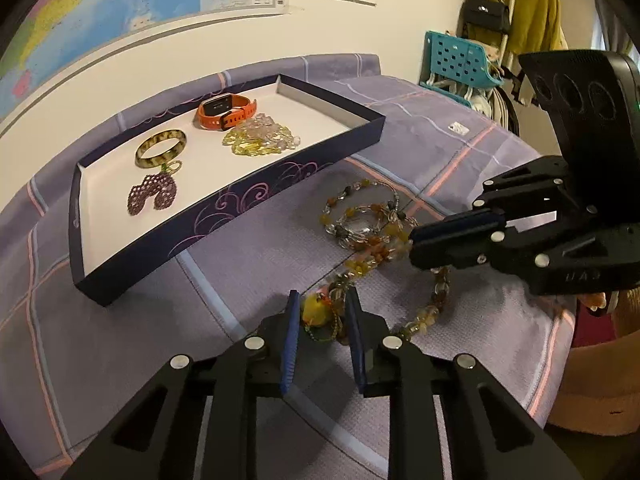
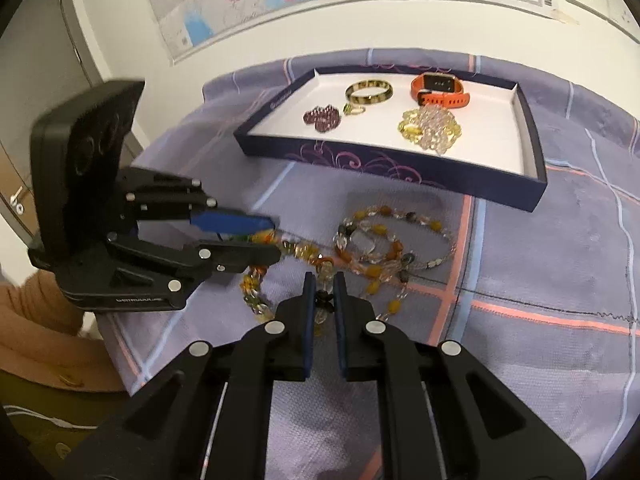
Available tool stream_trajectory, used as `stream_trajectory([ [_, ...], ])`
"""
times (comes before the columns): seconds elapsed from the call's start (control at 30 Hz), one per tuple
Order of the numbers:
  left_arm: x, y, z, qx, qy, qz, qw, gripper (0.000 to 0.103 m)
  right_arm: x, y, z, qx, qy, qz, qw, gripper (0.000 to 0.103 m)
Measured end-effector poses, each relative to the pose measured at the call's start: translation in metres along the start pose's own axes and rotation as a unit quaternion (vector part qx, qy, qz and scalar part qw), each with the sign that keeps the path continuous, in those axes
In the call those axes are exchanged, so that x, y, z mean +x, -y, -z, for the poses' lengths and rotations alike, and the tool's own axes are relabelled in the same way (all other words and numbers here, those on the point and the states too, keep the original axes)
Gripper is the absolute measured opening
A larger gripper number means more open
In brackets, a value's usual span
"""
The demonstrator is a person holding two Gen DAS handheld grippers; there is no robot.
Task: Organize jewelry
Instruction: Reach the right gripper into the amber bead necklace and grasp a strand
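Note:
A long bead necklace (image 1: pixel 372 220) of amber, yellow and clear stones lies coiled on the purple checked cloth in front of a dark blue tray (image 1: pixel 224 208). It also shows in the right wrist view (image 2: pixel 384 240). My left gripper (image 1: pixel 322 312) is closed around the necklace's end with a yellow bead and tassel (image 1: pixel 316 314). My right gripper (image 2: pixel 322 296) is closed on a bead section near its tips, seen from the left wrist as well (image 1: pixel 416 248). The tray (image 2: pixel 532 184) holds an orange watch (image 2: pixel 440 90), a bangle (image 2: pixel 369 92), a purple beaded piece (image 2: pixel 322 116) and a yellow-clear bead pile (image 2: pixel 430 124).
The table edge drops off at the near right in the left wrist view; a teal chair (image 1: pixel 460 60) and hanging clothes and a bag stand beyond. A wall with maps lies behind the tray. A brown sleeve (image 2: pixel 36 320) sits at the left.

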State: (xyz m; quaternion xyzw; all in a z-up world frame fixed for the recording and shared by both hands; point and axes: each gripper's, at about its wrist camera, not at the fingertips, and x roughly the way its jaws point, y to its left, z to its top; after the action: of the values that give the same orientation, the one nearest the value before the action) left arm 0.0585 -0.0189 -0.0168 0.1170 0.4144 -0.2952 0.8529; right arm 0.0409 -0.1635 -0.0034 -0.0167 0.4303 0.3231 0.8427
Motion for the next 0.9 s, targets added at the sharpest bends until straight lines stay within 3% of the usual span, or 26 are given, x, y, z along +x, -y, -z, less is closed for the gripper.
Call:
stream_trajectory([
  [0.1,-0.006,-0.004,0.000,-0.011,0.009,0.000,0.9999,0.009,-0.008,-0.001,-0.004,0.003,0.012,-0.007,1.000,0.009],
  [0.27,-0.012,-0.011,0.000,-0.024,0.014,0.004,0.9996,0.009,-0.020,-0.005,-0.014,0.000,0.033,-0.012,0.999,0.009],
  [0.4,-0.015,-0.010,0.002,-0.022,0.020,0.015,0.9994,0.020,-0.023,-0.006,-0.015,0.001,0.037,-0.011,0.999,0.009],
  [0.53,-0.015,-0.005,0.003,-0.010,0.024,0.016,0.9995,0.024,-0.025,-0.003,-0.015,0.008,0.039,-0.012,0.999,0.009],
  [0.67,-0.019,-0.006,0.005,-0.005,0.029,0.013,0.9995,0.036,-0.027,-0.002,-0.014,0.009,0.041,-0.010,0.999,0.009],
  [0.87,-0.007,-0.006,0.008,0.006,0.004,-0.013,0.9999,0.037,-0.025,0.000,-0.014,0.012,0.038,-0.011,0.999,0.009],
  [0.9,-0.003,-0.005,0.008,0.009,-0.004,-0.019,0.9998,0.033,-0.024,0.000,-0.014,0.013,0.037,-0.012,0.999,0.009],
])
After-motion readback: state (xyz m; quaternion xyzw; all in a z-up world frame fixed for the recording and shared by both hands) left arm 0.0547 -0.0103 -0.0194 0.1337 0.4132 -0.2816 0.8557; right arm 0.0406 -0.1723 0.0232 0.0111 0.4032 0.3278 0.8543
